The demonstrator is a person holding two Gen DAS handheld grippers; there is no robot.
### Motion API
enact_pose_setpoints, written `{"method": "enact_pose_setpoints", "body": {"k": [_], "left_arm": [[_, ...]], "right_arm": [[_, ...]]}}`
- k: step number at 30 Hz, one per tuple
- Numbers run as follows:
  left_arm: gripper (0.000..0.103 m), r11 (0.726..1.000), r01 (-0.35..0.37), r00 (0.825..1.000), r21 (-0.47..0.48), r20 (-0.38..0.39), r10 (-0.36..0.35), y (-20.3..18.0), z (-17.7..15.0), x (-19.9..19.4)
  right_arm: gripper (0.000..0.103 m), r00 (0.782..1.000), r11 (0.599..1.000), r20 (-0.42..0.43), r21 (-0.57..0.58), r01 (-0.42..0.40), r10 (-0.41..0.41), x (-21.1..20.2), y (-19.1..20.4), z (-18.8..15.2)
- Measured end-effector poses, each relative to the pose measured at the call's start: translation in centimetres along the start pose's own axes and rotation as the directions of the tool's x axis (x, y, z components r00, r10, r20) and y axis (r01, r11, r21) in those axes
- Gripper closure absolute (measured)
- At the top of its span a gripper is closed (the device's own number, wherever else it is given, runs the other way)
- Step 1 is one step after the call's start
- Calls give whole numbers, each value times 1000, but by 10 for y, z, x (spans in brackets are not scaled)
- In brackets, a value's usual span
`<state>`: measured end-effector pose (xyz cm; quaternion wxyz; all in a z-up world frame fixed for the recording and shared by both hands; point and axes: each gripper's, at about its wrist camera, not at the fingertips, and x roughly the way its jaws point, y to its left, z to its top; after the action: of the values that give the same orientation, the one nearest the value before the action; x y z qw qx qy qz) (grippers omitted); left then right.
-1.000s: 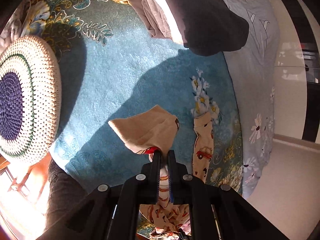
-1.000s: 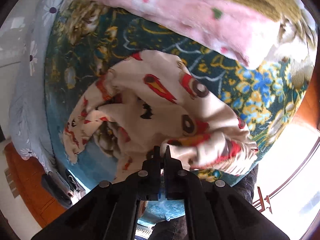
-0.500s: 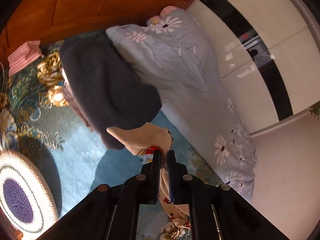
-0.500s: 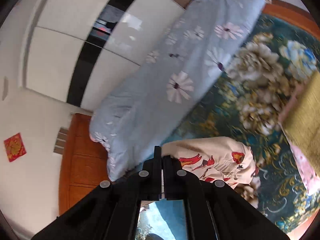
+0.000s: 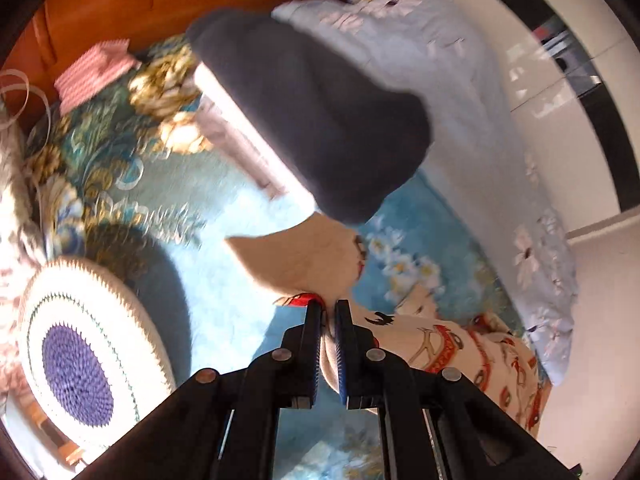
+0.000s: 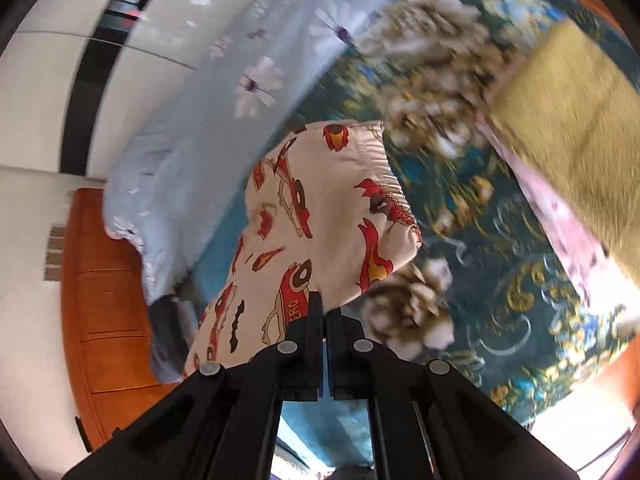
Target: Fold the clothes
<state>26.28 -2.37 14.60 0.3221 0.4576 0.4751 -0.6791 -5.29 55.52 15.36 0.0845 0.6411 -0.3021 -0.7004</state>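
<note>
Cream cotton printed with red cartoon cars makes up the garment [image 6: 320, 216] being handled, and both grippers have hold of it above a bed. The left gripper [image 5: 328, 308] has its jaws almost together, pinching an edge of the cloth, so that a plain beige flap of the inside [image 5: 304, 256] stands up ahead of the fingers while the printed part [image 5: 472, 352] trails away to the right and down toward the bedspread. The right gripper [image 6: 324, 312] is likewise nearly closed on the fabric, which bulges up in front of it in a rounded fold, with the car print facing the camera. Under the garment lies a teal bedspread [image 5: 224, 292] patterned with gold and white flowers. A dark navy folded cloth [image 5: 320, 120] lies on it beyond the left gripper, with a pale pink layer [image 5: 248, 120] showing beneath its edge. A round crocheted cushion [image 5: 80, 356], white with a purple centre, sits to the left. A light blue quilt [image 6: 208, 92] with white daisies runs along the far side, against white cupboard doors. In the right wrist view a mustard yellow cloth [image 6: 568, 128] lies over a pink one [image 6: 560, 216] at the right. Both views are blurred.
</note>
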Motion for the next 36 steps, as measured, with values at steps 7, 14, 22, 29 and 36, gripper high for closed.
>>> {"method": "enact_pose_setpoints", "body": {"k": [7,14,22,29,36], "left_arm": [[95,981,-132,976,-143,-193,103,73,-56,67],[95,991,76,997,-114,36,-73,57,-36,20],[90,981,-150,978,-124,-166,128,82,-40,77],[64,966,-141,983,-218,-149,110,108,-48,72],[58,965,-74,991,-250,-123,44,114,-42,59]], "right_arm": [[102,967,973,-163,94,213,-196,55,-80,-36],[102,980,982,-68,-23,187,-188,38,-45,-29],[99,934,942,-140,-128,311,-328,69,-45,-48],[92,911,928,-184,-23,371,-369,65,-77,-67],[75,917,930,-153,-60,362,-367,58,-52,-76]]}}
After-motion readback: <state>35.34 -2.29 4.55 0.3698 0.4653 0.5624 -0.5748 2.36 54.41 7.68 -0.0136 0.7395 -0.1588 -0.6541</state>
